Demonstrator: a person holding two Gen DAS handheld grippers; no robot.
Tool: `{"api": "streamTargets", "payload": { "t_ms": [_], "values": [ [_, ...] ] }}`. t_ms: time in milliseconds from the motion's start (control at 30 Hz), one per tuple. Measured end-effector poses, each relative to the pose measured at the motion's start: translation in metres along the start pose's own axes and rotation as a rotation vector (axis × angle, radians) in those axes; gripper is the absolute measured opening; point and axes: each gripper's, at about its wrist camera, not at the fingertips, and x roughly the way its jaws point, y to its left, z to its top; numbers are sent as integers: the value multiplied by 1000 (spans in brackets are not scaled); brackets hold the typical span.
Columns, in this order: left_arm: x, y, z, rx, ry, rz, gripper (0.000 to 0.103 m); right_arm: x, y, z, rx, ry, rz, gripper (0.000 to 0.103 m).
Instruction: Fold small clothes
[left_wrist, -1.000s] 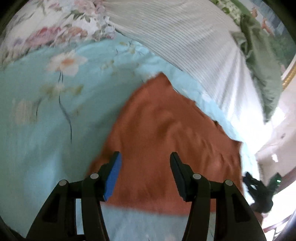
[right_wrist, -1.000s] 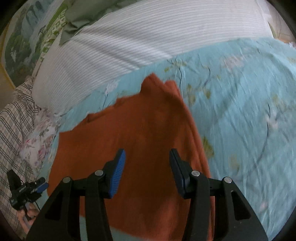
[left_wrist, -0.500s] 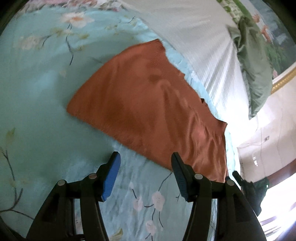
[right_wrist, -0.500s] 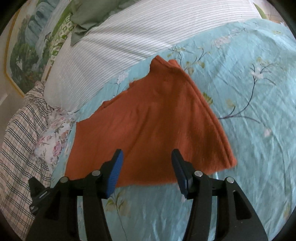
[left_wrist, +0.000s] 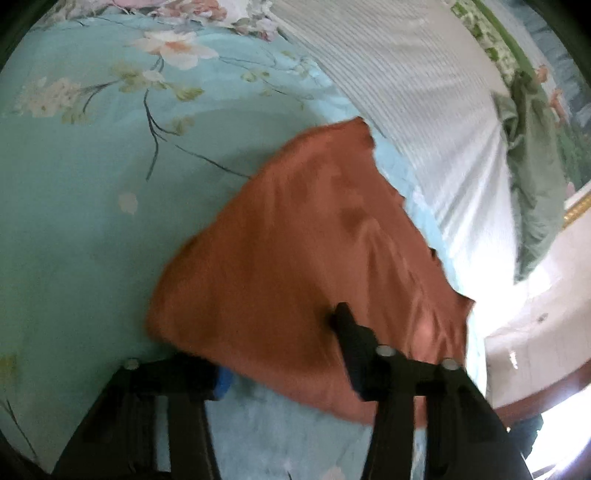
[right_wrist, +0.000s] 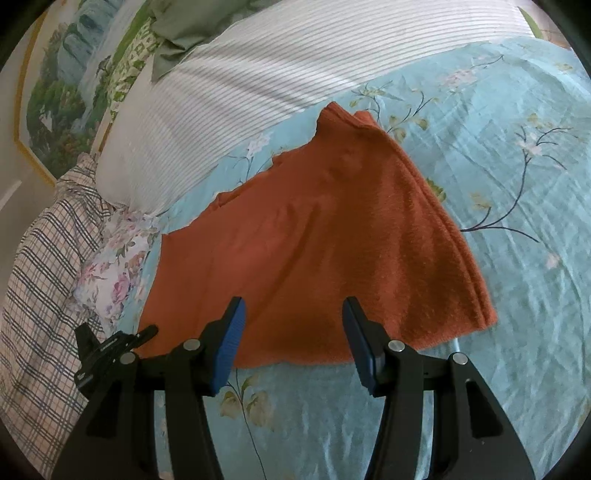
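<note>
Rust-orange knit garment (right_wrist: 317, 251) lies folded flat on the bed's light-blue floral sheet (right_wrist: 517, 184), its far tip close to a white striped pillow (right_wrist: 229, 92). At left, a plaid cloth (right_wrist: 40, 280) and a flowered fabric (right_wrist: 118, 266) border the sheet. Left tool (left_wrist: 280, 347): jaws closing over the garment's near left edge, one finger under the cloth and one on top; picture blurred, so firm contact cannot be confirmed. Right tool (right_wrist: 293, 339): jaws spread, blue pads either side of the garment's near edge, clamping nothing. Green cloth (right_wrist: 177, 29) lies at the far left, beyond the pillow.
</note>
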Motion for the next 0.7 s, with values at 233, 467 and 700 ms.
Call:
{"api": "streamTargets", "payload": {
  "t_ms": [233,467,700],
  "values": [
    [-6,-20,10,78,-21,6,13,0,-6,14,2,-8,10,56],
    [-23,-124,-16,440,-77,-1,7,3,-19,36,36,15,77,56],
    [18,-206,-95,848,-51,82,7,35,-27,63,82,128,185,56]
  ]
}}
